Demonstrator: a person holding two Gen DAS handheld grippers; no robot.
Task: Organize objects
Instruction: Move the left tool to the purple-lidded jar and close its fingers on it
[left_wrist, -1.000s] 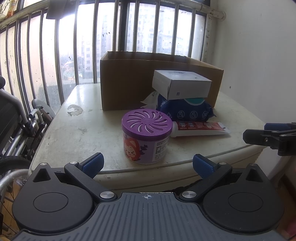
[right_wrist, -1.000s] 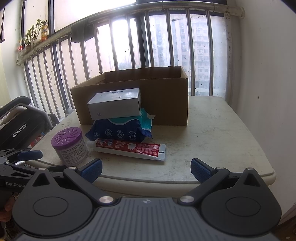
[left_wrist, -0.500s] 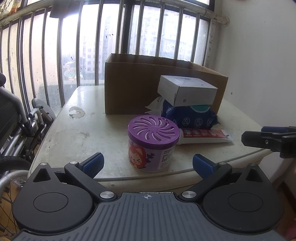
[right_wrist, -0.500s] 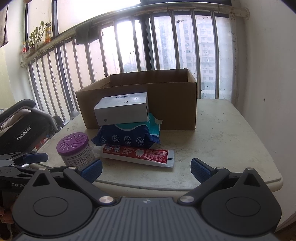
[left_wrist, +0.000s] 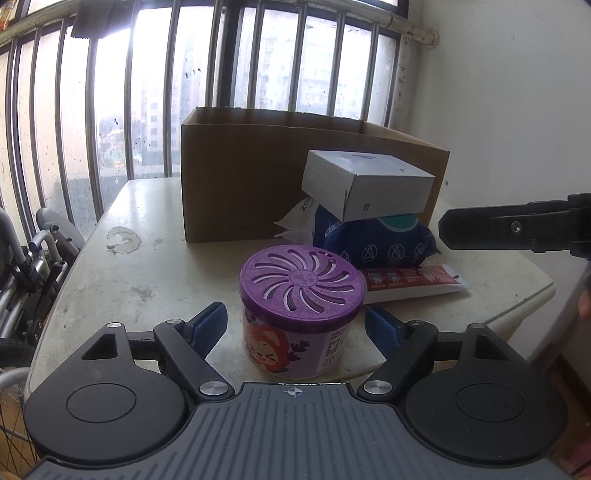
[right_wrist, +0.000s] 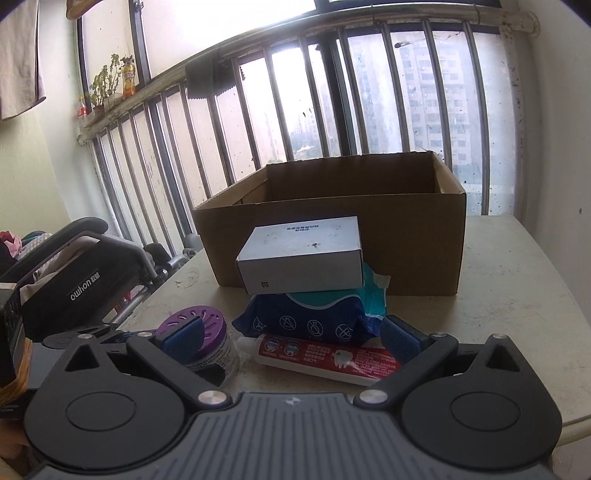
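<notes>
A purple-lidded air freshener jar (left_wrist: 300, 310) stands at the table's near edge, between the open fingers of my left gripper (left_wrist: 295, 325); the fingers do not touch it. Behind it lie a red toothpaste tube (left_wrist: 410, 281), a dark blue wipes pack (left_wrist: 376, 243) and a white box (left_wrist: 369, 188) stacked on the pack. An open cardboard box (left_wrist: 258, 177) stands behind them. My right gripper (right_wrist: 291, 338) is open, its fingers on either side of the toothpaste tube (right_wrist: 325, 358), close to the wipes pack (right_wrist: 310, 317), the white box (right_wrist: 301, 258) and the jar (right_wrist: 203, 341).
The stained white table (left_wrist: 147, 258) has a rounded near edge. A barred window (right_wrist: 332, 92) runs behind the cardboard box (right_wrist: 369, 221). A folded wheelchair (right_wrist: 74, 280) stands left of the table. A white wall (left_wrist: 517, 110) is on the right.
Both grippers have moved forward toward the table. The left one now has the jar between its fingers; the right one has come up to the toothpaste tube. Both stay open.
</notes>
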